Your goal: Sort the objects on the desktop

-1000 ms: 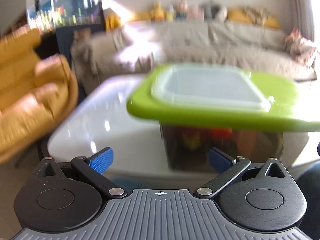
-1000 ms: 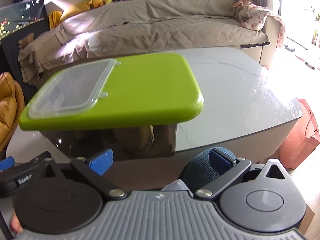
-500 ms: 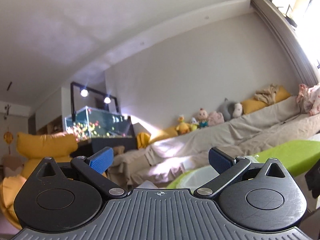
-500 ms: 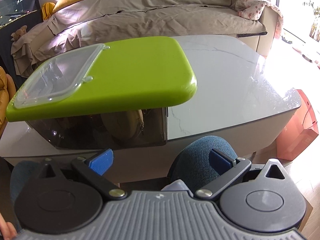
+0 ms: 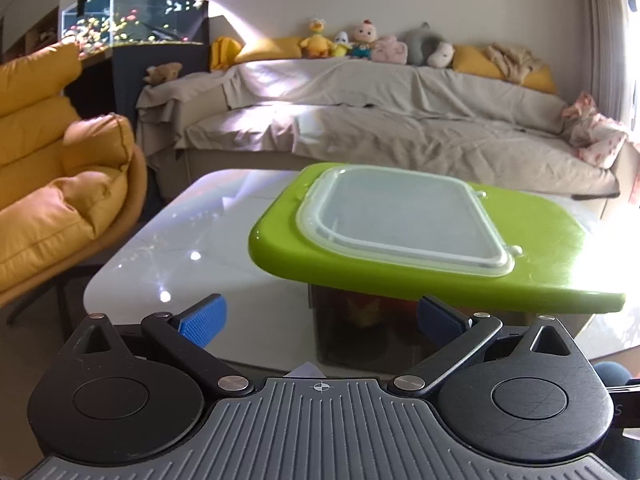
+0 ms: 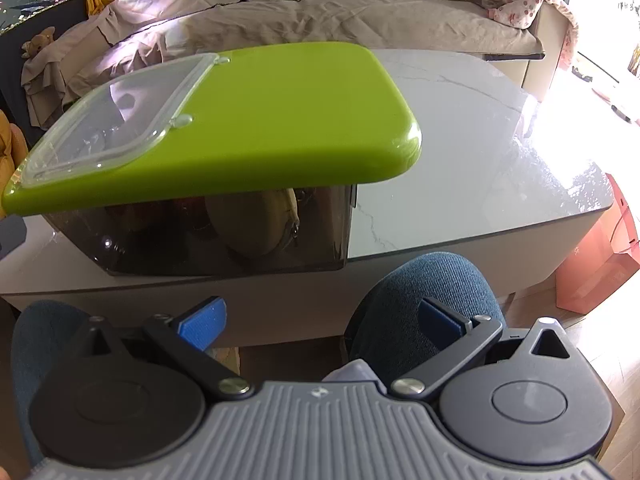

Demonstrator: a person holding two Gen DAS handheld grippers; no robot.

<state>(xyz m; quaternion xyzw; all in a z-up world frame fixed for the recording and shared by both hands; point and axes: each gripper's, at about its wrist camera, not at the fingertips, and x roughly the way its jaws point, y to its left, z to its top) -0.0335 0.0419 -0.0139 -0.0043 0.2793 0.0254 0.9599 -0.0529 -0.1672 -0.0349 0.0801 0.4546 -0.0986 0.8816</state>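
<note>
A dark see-through storage box (image 6: 224,236) stands on the pale marble table (image 6: 472,128), covered by a green lid (image 6: 288,120) with a clear hatch (image 6: 116,120) at its left end. Objects show dimly inside, among them a tan rounded one (image 6: 252,220) and red and yellow ones (image 5: 368,312). In the left wrist view the green lid (image 5: 440,276) and its clear hatch (image 5: 404,216) lie just beyond my left gripper (image 5: 320,316), which is open and holds nothing. My right gripper (image 6: 322,320) is open too, held back from the table over a person's knees.
A yellow armchair (image 5: 60,176) stands left of the table (image 5: 180,240). A covered sofa (image 5: 380,128) with plush toys runs behind it, an aquarium (image 5: 132,16) at the back left. A pink bag (image 6: 600,264) sits on the floor at the right. Denim-clad knees (image 6: 432,300) are below my right gripper.
The left gripper swung up toward the ceiling and wall, then came back down to face the box lid. The right gripper tilted down a little; the box looks closer.
</note>
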